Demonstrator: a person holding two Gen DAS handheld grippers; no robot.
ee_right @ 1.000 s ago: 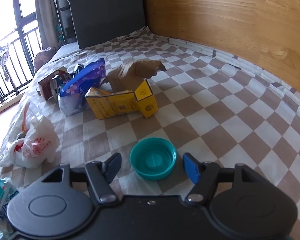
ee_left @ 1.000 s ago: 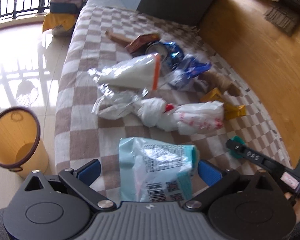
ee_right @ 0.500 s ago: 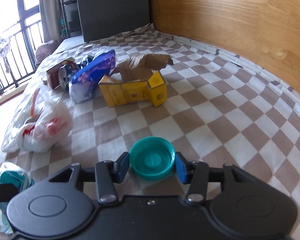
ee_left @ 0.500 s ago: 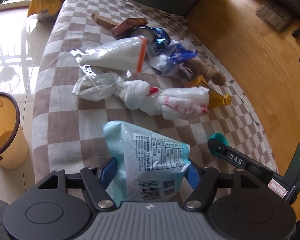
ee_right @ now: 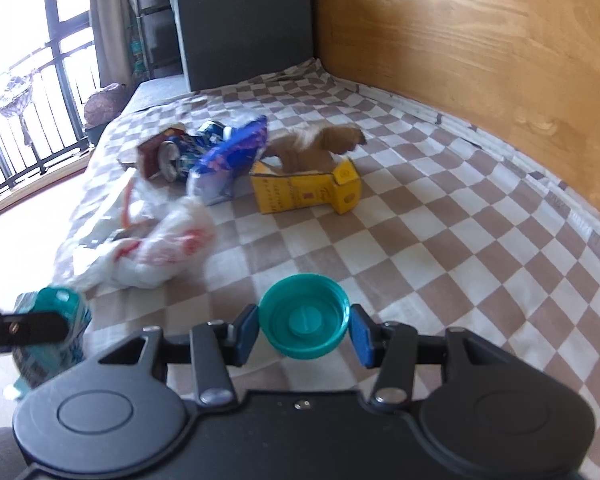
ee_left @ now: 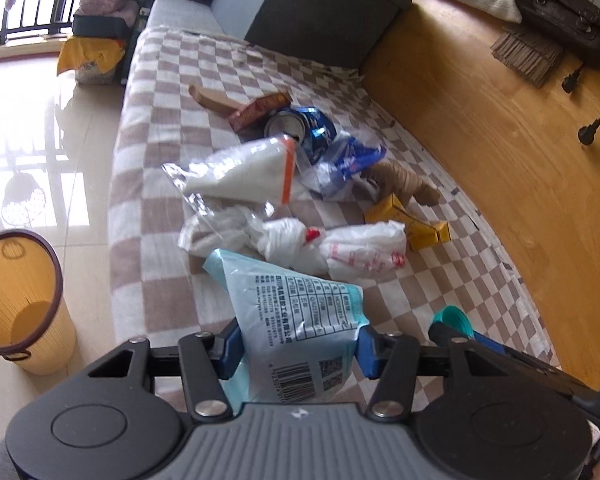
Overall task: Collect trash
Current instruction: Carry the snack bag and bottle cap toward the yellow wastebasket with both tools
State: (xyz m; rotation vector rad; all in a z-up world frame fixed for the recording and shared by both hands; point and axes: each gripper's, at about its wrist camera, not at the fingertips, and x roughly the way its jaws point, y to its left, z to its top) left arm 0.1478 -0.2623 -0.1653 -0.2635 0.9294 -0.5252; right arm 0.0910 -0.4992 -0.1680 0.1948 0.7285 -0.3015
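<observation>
- Two grippers in play, one per hand.
- Left gripper (ee_left: 297, 346): jaws had just been closing and were clamped on one pale blue packet (ee_left: 295, 320), pads pressing its sides. Packet stood up between the fingers, printed table and barcode facing the camera, lifted off the blanket (ee_left: 159, 92).
- Right gripper (ee_right: 304, 334): jaws had closed in earlier in the second and gripped one teal cap (ee_right: 304, 316) by its rim, hollow side up. Cap sat squarely between the two blue pads (ee_right: 360, 336).
- In the left view the right gripper's tip and cap showed low at right, just beside the left gripper.
- One yellow bin (ee_left: 17, 300) with a dark rim stood on the tiled floor, left of the bed edge, well apart from the packet.
- Trash left on the blanket, counted: one white bag (ee_left: 352, 252) with red print, nearest the held packet; one clear bag (ee_left: 243, 172) with an orange strip; one crumpled clear wrap (ee_left: 215, 228) under it; one blue can (ee_left: 300, 128); one blue-white wrapper (ee_left: 348, 160); one red-brown box (ee_left: 255, 110); one yellow carton (ee_right: 304, 192); brown paper (ee_right: 320, 144) behind the carton, piece count unclear.
- All of it lay in a loose cluster mid-blanket, beyond both grippers.
- One dark box (ee_right: 243, 24) stood at the far end.
</observation>
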